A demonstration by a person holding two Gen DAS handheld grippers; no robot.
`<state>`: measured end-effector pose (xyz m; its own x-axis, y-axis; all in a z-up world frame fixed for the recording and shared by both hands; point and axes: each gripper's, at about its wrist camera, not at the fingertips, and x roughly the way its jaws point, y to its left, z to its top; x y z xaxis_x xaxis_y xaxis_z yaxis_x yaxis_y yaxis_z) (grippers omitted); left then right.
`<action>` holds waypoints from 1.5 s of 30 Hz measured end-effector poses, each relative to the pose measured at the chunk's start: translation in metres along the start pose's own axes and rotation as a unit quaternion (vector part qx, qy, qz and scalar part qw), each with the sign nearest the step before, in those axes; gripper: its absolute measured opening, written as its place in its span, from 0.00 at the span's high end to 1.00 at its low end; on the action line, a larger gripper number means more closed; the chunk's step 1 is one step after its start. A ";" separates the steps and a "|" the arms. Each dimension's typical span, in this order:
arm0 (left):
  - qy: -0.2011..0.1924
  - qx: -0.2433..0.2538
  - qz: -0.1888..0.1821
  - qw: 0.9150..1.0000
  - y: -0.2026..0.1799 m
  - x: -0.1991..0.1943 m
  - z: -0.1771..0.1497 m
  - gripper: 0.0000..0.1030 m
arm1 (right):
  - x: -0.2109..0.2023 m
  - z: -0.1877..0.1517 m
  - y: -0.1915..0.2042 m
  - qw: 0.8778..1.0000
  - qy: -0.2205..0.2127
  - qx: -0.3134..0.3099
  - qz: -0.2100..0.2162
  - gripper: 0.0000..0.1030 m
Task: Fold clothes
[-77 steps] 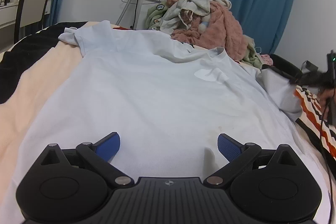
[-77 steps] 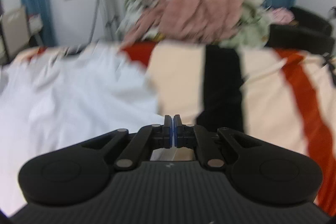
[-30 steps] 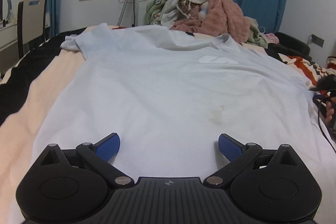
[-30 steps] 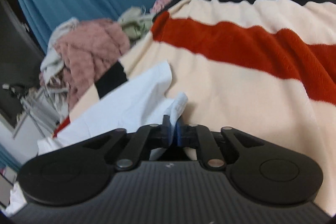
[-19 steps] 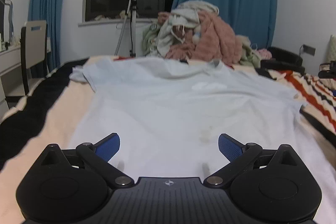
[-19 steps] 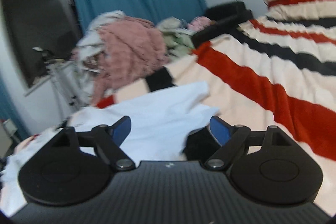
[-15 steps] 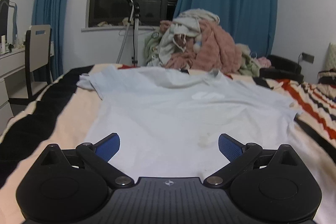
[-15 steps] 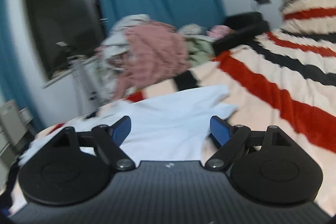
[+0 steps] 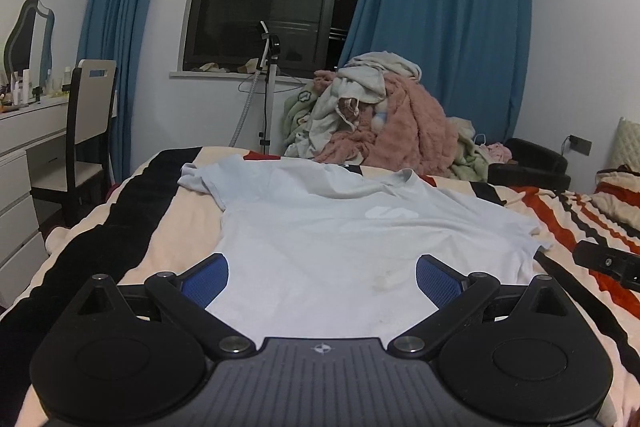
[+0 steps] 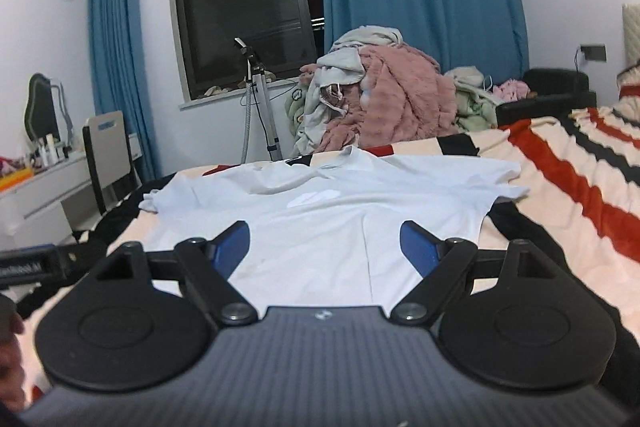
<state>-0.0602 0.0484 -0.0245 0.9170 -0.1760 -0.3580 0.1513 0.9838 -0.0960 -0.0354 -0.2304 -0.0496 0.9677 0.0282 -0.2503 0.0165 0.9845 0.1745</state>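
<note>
You have let go of the sleeve and pulled both tools back, so the pale blue T-shirt (image 9: pixel 320 247) now lies spread flat on the striped blanket (image 9: pixel 176 223). Your left gripper (image 9: pixel 322 277) stands wide and empty. Your right gripper (image 10: pixel 325 245), just opened, is wide too, with nothing between its jaws.

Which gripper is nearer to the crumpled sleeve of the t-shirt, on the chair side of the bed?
Left. The left gripper hangs over the hem on that side of the crumpled sleeve; the right gripper sits further toward the flat sleeve.
</note>
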 end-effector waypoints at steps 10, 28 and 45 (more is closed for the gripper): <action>0.030 -0.012 0.005 0.999 -0.001 0.012 -0.005 0.02 | 0.011 -0.004 0.002 1.000 0.003 0.009 0.013 0.19; 0.070 -0.056 -0.028 0.996 0.094 0.178 0.067 0.14 | 0.108 -0.047 0.018 0.995 0.094 -0.020 0.041 0.19; 0.114 0.007 0.007 0.993 0.211 0.436 0.113 0.16 | 0.170 -0.076 0.022 0.988 0.145 0.002 0.054 0.17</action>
<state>0.4133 0.1835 -0.0962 0.8115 -0.1637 -0.5610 0.1452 0.9863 -0.0778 0.1106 -0.1908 -0.1610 0.8512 0.1818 -0.4924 -0.0812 0.9724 0.2187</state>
